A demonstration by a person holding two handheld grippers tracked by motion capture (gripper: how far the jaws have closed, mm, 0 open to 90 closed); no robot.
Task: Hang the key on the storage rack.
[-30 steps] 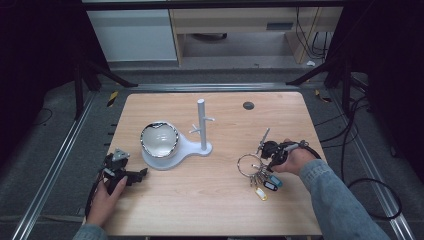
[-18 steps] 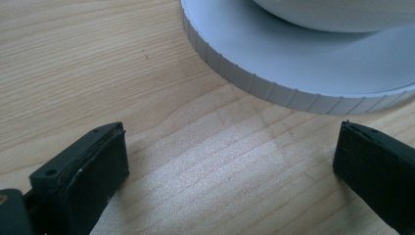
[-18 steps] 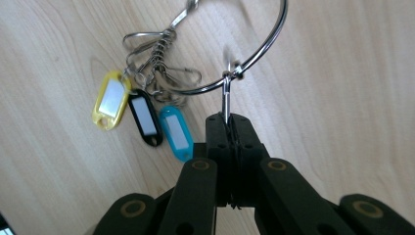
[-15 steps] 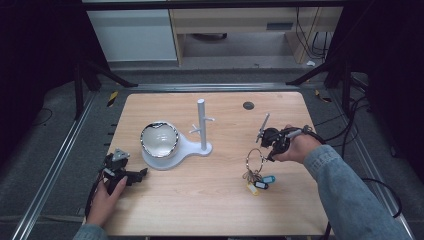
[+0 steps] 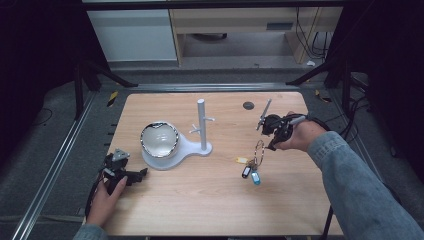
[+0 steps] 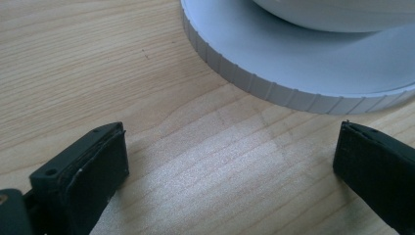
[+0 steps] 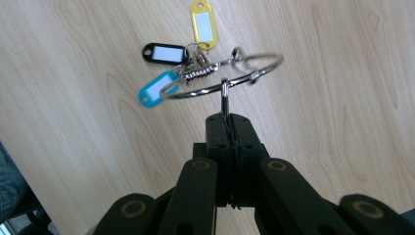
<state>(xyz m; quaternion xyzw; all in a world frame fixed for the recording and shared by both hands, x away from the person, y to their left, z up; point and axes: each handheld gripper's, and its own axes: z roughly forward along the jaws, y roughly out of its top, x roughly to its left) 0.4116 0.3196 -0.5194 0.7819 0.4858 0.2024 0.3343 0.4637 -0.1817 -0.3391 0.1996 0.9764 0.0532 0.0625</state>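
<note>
A metal key ring [image 5: 259, 150] [image 7: 222, 81] carries a yellow tag [image 7: 204, 19], a black tag [image 7: 164, 53] and a blue tag [image 7: 154, 90]. My right gripper [image 5: 271, 145] [image 7: 226, 117] is shut on the ring and holds it above the table's right half, with the tags [image 5: 249, 171] dangling low over the wood. The white stand [image 5: 202, 125] has an upright post with small pegs, and a shiny bowl [image 5: 159, 139] sits on its base. My left gripper [image 5: 120, 172] [image 6: 230, 166] rests open on the table at front left, and its jaws face the base's ribbed edge [image 6: 274, 83].
The wooden table [image 5: 210, 210] has a small dark disc [image 5: 248, 105] at its back right. Metal rails and dark stand legs run along both sides of the table, and cabinets stand behind it.
My right gripper has risen and drifted toward the back with the key ring, so the tags have come up off the table. The left gripper has stayed put.
</note>
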